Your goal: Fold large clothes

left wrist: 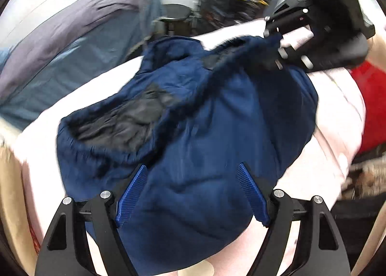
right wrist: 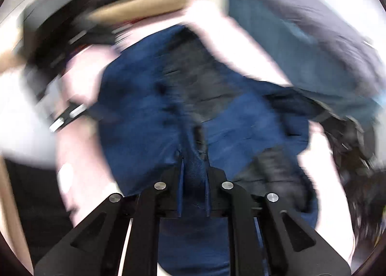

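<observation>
While left gripper (left wrist: 193, 177) gapes, right gripper (right wrist: 194, 167) pinches puffy navy jacket (left wrist: 205, 131).

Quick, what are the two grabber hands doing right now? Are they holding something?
Left gripper: open, fingers spread over the blue jacket, not pinching it.
Right gripper: shut, pinching a fold of the blue jacket.

— Count it up for us!
— One navy jacket (left wrist: 205, 119) on one pale pink bed (left wrist: 337, 131), two claws: left claw (left wrist: 193, 194), right claw (right wrist: 194, 194).
— And behind?
— One grey-blue garment (left wrist: 72, 58) and one round black stool (left wrist: 176, 16).
</observation>
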A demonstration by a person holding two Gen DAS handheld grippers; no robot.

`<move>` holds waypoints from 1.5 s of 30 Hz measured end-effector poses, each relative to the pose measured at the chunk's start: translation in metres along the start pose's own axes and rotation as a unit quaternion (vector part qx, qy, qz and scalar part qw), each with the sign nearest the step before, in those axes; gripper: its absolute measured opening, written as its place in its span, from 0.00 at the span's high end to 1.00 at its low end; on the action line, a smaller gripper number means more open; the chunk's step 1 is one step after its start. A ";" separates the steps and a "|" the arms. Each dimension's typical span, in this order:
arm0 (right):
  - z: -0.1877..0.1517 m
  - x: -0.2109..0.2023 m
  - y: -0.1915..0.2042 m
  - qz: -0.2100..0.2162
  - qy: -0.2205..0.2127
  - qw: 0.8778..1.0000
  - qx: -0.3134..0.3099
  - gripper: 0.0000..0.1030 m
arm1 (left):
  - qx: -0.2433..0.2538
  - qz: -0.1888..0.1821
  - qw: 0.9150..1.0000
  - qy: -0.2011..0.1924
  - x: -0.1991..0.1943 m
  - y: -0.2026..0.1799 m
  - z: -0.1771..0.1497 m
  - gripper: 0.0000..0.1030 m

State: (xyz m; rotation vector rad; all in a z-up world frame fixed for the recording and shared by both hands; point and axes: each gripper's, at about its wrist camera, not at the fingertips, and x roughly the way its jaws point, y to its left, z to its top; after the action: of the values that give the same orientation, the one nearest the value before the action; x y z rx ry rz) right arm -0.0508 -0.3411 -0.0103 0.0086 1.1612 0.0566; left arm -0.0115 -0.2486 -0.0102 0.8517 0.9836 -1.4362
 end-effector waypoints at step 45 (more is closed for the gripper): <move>-0.118 0.027 -0.133 -0.199 -0.008 0.906 0.373 0.47 | -0.269 0.109 0.953 0.088 0.093 0.062 0.003 0.21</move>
State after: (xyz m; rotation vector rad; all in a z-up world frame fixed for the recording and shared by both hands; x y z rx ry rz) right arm -0.1424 -0.4749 -0.0869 0.4488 1.0889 -0.7526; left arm 0.0415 -0.2880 -0.1010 0.6582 1.2938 -0.8488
